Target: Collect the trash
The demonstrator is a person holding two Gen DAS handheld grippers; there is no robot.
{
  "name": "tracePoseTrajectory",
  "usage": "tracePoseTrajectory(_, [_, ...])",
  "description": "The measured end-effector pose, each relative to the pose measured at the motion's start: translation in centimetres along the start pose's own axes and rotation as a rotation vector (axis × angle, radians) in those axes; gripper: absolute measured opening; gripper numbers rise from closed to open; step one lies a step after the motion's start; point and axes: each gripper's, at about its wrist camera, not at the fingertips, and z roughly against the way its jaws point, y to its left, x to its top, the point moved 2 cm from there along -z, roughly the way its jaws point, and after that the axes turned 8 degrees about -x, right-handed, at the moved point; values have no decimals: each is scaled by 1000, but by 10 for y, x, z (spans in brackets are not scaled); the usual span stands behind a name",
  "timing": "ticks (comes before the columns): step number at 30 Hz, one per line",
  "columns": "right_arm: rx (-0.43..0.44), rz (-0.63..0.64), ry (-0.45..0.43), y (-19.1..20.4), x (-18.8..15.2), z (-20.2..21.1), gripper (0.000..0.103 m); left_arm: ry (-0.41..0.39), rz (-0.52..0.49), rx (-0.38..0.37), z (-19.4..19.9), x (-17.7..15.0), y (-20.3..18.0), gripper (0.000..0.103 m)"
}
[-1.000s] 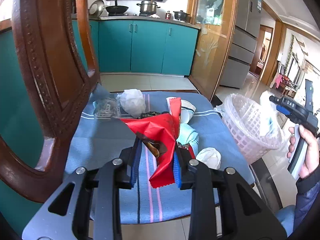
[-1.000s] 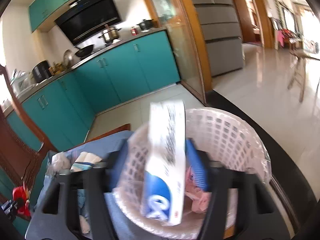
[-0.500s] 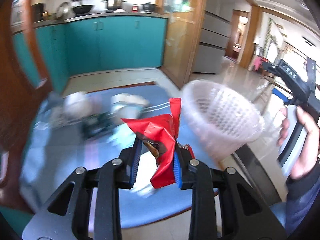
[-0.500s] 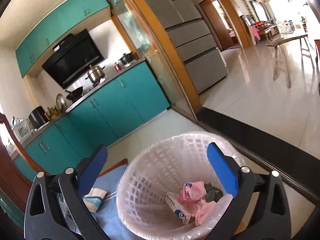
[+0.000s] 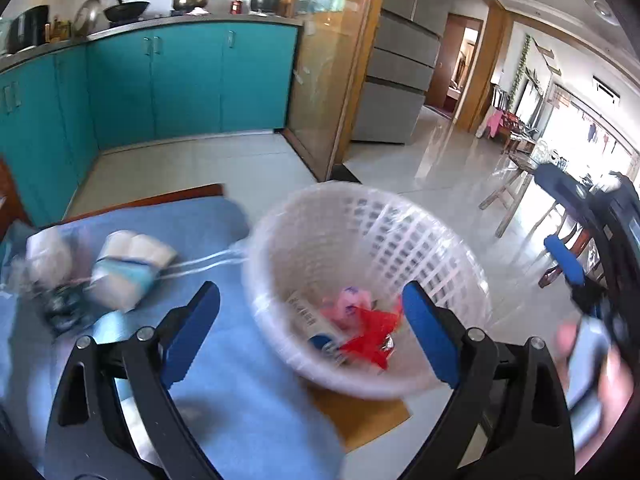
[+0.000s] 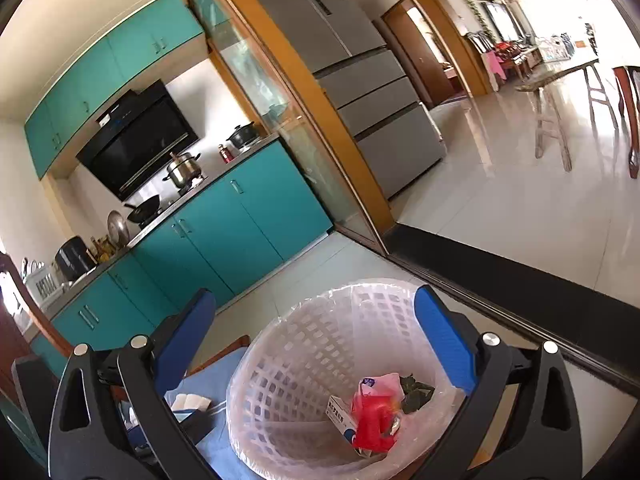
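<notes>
A white plastic basket [image 5: 360, 216] with a clear liner stands at the right edge of a blue cloth [image 5: 240, 408]. In it lie a red wrapper [image 5: 370, 340], a white and blue box [image 5: 308, 316] and pink trash [image 5: 350, 298]. My left gripper [image 5: 310, 324] is open and empty just above the basket. My right gripper [image 6: 320, 344] is open and empty over the same basket [image 6: 320, 344], where the red wrapper [image 6: 370, 420] and box [image 6: 340, 416] also show. It appears at the right of the left wrist view [image 5: 592, 240].
More trash lies on the cloth to the left: a white and light-blue cup-like piece [image 5: 128, 268], a white wad [image 5: 48, 252] and a dark item [image 5: 60, 304]. Teal cabinets [image 5: 160, 84], a fridge [image 6: 360, 92] and tiled floor [image 5: 440, 152] lie beyond.
My left gripper swung right over the basket, opened and let the red wrapper fall in. My right gripper dropped the box in the basket earlier and stays open above it.
</notes>
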Motion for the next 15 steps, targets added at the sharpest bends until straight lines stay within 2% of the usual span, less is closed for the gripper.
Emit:
tracePoseTrajectory(4, [38,57,54,19,-11,-5,98,-48,-33,124,62,-31,54,94])
tracePoseTrajectory(9, [107,210,99,68,-35,4,98,-136,33,307,138,-64,126,99])
tracePoseTrajectory(10, [117,237,107,77,-40,6,98,-137,57,352,147,-70,142,99])
tracePoseTrajectory(12, [159,320,133,103,-58,16,97,-138,106,390,157,-76,164,99])
tracePoseTrajectory(15, [183,448,164,134,-89,33,97,-163,122,461,169,-83,183,99])
